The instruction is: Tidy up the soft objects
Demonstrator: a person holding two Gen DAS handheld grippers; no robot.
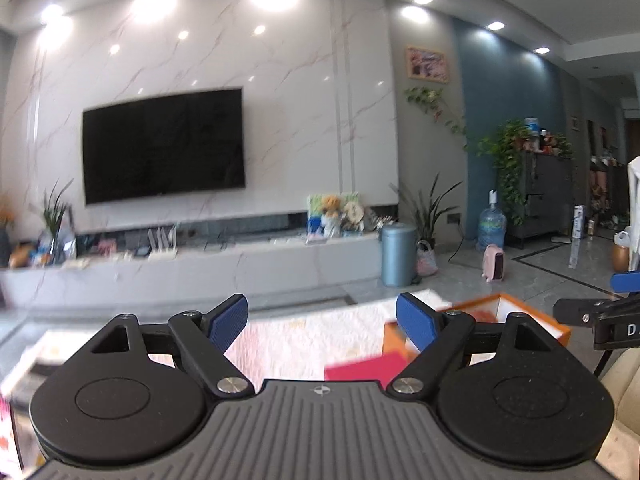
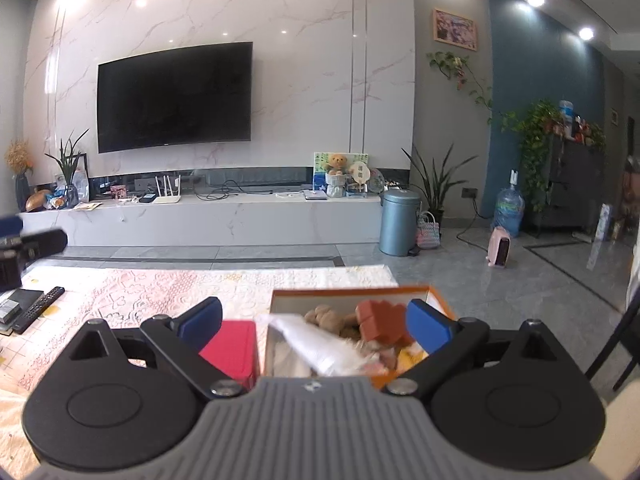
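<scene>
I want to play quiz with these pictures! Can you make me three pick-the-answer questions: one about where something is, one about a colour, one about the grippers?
1. Where is the red box?
A. beside the orange box
B. on the TV shelf
C. on the floor

2. What colour is the bin?
A. yellow
B. blue
C. black

3. The right gripper is:
A. shut on a toy
B. open
C. out of view

Answers: 1 A, they sit side by side on the cloth. 2 B, its body is blue. 3 B, its pads stand apart, holding nothing.

One orange box [image 2: 438,295], one red box [image 2: 234,346], two remotes [image 2: 38,308], two tongs [image 2: 316,322]
</scene>
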